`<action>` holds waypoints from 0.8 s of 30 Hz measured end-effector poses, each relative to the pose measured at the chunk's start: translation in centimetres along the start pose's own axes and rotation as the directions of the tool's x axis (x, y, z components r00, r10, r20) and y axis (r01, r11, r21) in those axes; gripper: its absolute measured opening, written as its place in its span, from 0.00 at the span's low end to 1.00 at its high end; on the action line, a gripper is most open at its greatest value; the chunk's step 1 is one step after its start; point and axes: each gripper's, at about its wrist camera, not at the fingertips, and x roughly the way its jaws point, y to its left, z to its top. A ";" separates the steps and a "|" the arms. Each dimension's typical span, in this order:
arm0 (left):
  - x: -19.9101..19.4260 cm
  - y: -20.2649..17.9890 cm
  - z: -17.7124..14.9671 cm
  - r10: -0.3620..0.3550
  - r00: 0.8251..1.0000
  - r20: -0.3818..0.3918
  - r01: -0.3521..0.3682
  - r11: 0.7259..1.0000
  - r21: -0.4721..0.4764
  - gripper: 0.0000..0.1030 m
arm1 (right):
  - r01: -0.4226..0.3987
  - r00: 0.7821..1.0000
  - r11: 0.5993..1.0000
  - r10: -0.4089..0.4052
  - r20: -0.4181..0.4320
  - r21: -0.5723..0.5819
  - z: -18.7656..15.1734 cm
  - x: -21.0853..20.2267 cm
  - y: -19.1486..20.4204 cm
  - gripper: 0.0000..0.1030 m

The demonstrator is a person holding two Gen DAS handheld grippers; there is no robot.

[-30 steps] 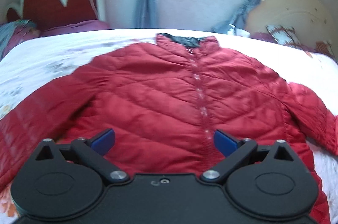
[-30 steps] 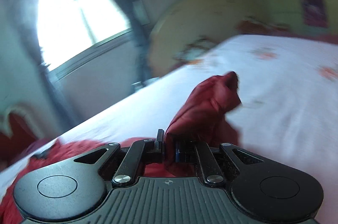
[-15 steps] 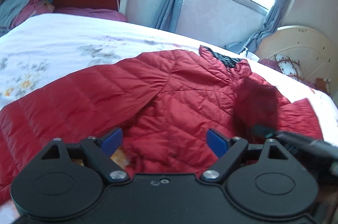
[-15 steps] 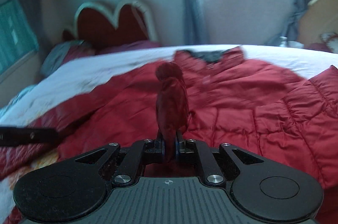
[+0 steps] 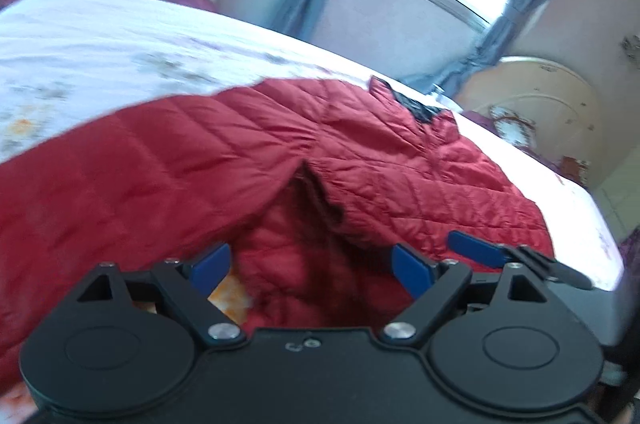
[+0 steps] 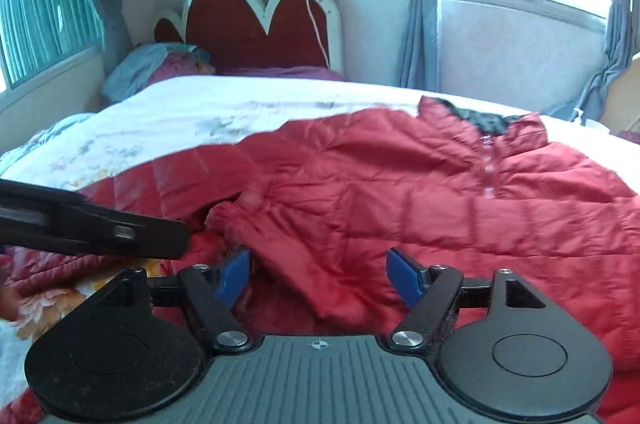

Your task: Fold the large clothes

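My right tool (image 6: 316,274) is opening, letting the sleeve (image 6: 288,248) it was pinching drop across the jacket (image 6: 440,192); left tool (image 5: 308,264) is hanging open.

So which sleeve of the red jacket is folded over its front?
The sleeve lying between the right tongs, across the jacket. The other sleeve stretches out flat on the bed.

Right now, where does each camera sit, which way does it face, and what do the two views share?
Left wrist: on the left gripper, looking down over the red quilted jacket toward the window; own open blue pads show, right gripper's finger at right.
Right wrist: on the right gripper, jaws opening, facing the scalloped headboard; sleeve between its pads, unpinched; left gripper enters from left.
Shared: jacket, white floral bedspread, headboard, curtains.
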 end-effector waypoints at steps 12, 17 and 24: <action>6.4 -1.8 0.8 0.041 0.998 -0.053 -0.038 0.997 0.062 0.25 | 0.327 0.939 0.887 -0.345 -0.004 0.326 -1.4 -7.9 -16.4 0.18; 5.6 -2.4 2.0 0.086 0.994 0.068 -0.095 0.985 0.143 0.19 | 0.364 0.923 0.865 -0.385 -0.007 0.346 -1.2 -8.0 -19.8 0.16; 8.1 -2.2 2.1 0.175 0.985 -0.011 -0.169 0.966 0.196 0.27 | 0.439 0.897 0.856 -0.402 -0.183 0.274 -3.0 -3.4 -22.5 0.16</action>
